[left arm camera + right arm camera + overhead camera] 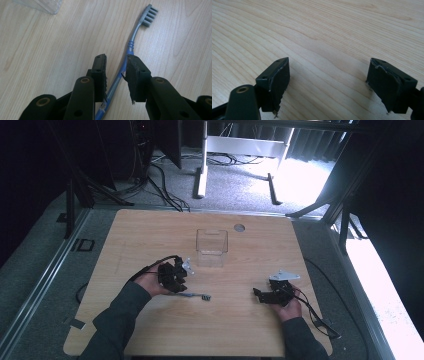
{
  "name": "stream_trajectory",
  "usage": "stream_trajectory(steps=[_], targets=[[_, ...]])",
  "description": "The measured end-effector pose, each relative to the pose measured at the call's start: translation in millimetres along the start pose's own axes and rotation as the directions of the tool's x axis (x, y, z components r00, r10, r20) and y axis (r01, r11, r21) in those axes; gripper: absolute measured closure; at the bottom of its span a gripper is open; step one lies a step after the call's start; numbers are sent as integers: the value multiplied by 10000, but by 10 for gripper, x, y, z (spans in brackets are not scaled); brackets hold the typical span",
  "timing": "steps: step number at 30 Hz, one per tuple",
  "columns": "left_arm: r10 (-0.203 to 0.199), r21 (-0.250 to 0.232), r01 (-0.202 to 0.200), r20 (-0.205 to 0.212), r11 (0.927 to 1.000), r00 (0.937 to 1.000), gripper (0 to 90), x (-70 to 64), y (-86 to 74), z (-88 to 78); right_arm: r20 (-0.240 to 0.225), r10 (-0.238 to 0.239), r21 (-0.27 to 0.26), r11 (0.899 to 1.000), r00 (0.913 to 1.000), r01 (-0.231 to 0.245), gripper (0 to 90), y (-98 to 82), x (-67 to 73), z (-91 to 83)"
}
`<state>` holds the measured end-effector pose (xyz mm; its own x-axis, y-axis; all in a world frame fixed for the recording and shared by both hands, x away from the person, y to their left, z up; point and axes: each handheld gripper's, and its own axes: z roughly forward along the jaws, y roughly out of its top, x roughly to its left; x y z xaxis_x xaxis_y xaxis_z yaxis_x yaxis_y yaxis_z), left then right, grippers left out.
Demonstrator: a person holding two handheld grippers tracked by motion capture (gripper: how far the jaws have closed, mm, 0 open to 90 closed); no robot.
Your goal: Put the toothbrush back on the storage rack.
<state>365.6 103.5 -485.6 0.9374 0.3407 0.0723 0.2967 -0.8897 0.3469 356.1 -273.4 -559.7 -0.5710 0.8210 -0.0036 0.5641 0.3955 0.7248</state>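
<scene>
1. High view: the left gripper (176, 275) sits over the handle end of a toothbrush (197, 295) lying flat on the table (150, 235), near a clear box (211, 247). The right gripper (272, 294) rests apart on the right side.
2. Left gripper view: its jaws are narrowed on either side of the toothbrush (130, 47) handle, with small gaps still showing, so no firm grip yet. Best to centre the handle between the pads and close squarely before lifting.
3. Right gripper view: the right gripper (328, 82) gapes wide over bare wood, holding nothing.
</scene>
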Motion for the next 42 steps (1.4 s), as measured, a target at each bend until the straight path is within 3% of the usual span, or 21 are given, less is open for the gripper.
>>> stream_trajectory(steps=[27, 42], targets=[[499, 494, -518, 390, 9974, 9980, 702, -59, 10, 124, 1, -3, -2, 10000, 10000, 3, 181, 0, 0, 0], [946, 1086, -996, 508, 9891, 9942, 726, -83, 16, 203, -3, -18, 1, 10000, 10000, 18, 181, 3, -1, 2]])
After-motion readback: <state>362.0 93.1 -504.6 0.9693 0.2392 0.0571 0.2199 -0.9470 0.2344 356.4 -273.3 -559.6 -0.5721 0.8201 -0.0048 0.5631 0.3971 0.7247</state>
